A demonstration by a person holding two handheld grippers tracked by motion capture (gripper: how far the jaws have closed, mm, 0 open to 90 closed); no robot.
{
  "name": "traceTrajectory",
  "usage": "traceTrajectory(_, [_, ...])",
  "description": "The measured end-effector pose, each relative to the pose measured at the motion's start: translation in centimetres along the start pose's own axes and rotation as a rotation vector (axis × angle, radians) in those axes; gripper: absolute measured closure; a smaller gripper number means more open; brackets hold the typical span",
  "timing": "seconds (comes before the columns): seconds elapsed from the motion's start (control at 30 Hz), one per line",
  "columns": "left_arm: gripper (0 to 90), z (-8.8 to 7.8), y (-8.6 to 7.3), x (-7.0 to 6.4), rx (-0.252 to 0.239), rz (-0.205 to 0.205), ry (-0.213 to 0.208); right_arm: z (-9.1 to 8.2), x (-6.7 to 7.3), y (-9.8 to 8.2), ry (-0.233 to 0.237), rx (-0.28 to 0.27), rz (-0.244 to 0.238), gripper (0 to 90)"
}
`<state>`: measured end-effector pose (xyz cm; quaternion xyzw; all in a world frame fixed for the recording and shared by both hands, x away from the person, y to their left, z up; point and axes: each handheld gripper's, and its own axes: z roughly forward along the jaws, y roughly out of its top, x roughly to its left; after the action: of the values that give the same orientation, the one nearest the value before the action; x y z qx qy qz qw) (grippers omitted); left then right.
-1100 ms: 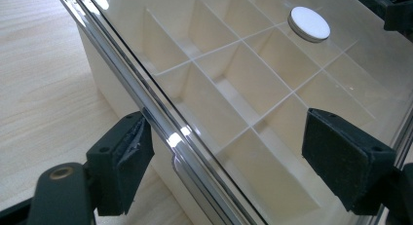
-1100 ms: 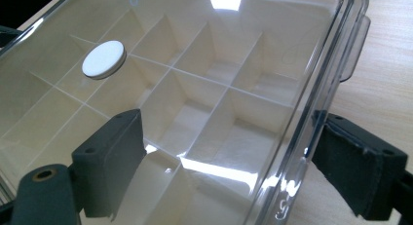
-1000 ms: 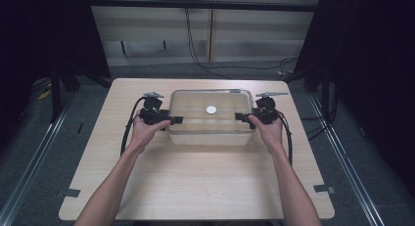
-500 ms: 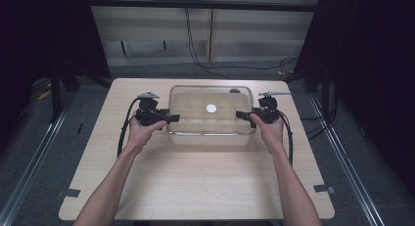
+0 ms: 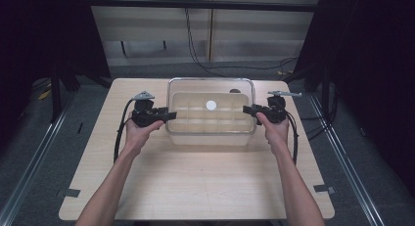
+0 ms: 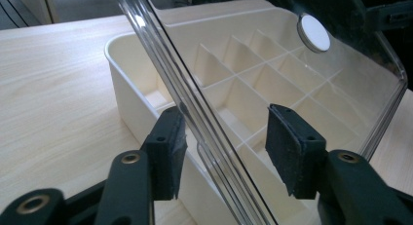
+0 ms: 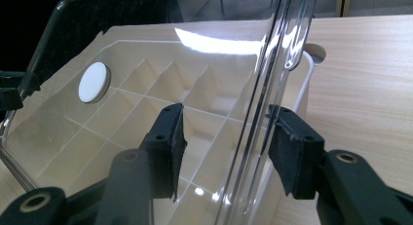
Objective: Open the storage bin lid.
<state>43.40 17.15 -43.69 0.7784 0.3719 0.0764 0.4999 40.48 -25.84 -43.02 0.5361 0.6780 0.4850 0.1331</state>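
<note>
— Dark curtains close off both sides of the frame, and a pale wooden table (image 5: 195, 182) fills the middle of the high view. What sits on it?

— A cream divided box (image 5: 208, 133), in the upper centre of the tabletop, its inside split by thin walls into rows of small compartments. Over it is a clear lid (image 5: 210, 89) with rounded corners, and a white round disc (image 5: 211, 105) shows near the lid's middle.

— Is the lid seated on the box?

— No. In the high view the lid's outline sits offset toward the top of the frame from the box, and in both gripper views its edge runs as a steep slant across the picture with the compartments visible below it.

— And the hands?

— Forearms come up from the bottom edge. The left gripper (image 5: 165, 116) is at the lid's left side, the right gripper (image 5: 248, 110) at its right side.

— How do the jaws stand?

— In the left gripper view the left gripper (image 6: 225, 147) has its pads apart, with the lid's edge passing between them close to the left pad; I cannot tell whether it touches. In the right gripper view the right gripper (image 7: 227, 147) is likewise spread, the lid's edge lying just beside the right pad.
</note>
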Motion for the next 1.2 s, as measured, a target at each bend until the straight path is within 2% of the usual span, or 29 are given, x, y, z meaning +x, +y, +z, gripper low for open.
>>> traceTrajectory(0.23, [56.4, -0.6, 0.0, 0.1, -0.025, -0.003, -0.012, -0.5, -0.1, 0.0, 0.023, -0.026, 0.010, 54.9])
traceTrajectory(0.33, [59.8, -0.9, 0.0, 0.2, -0.043, -0.026, -0.026, -0.8, 0.0, 0.0, 0.024, -0.034, 0.006, 56.1])
traceTrajectory(0.43, [60.5, -1.2, 0.2, 0.1, -0.039, -0.005, -0.016, -1.2, 0.2, -0.1, 0.026, -0.037, 0.003, 57.8])
traceTrajectory(0.63, [64.4, -1.9, 0.4, -0.3, -0.056, 0.012, -0.014, -1.9, 0.5, -0.1, 0.040, -0.064, 0.008, 60.7])
traceTrajectory(0.77, [66.6, -2.2, 0.4, -0.5, -0.066, 0.005, -0.022, -2.4, 0.6, -0.2, 0.053, -0.076, 0.009, 63.0])
traceTrajectory(1.2, [72.5, -3.4, 0.6, -1.3, -0.079, 0.032, -0.027, -4.1, 1.2, -0.5, 0.084, -0.123, 0.020, 68.6])
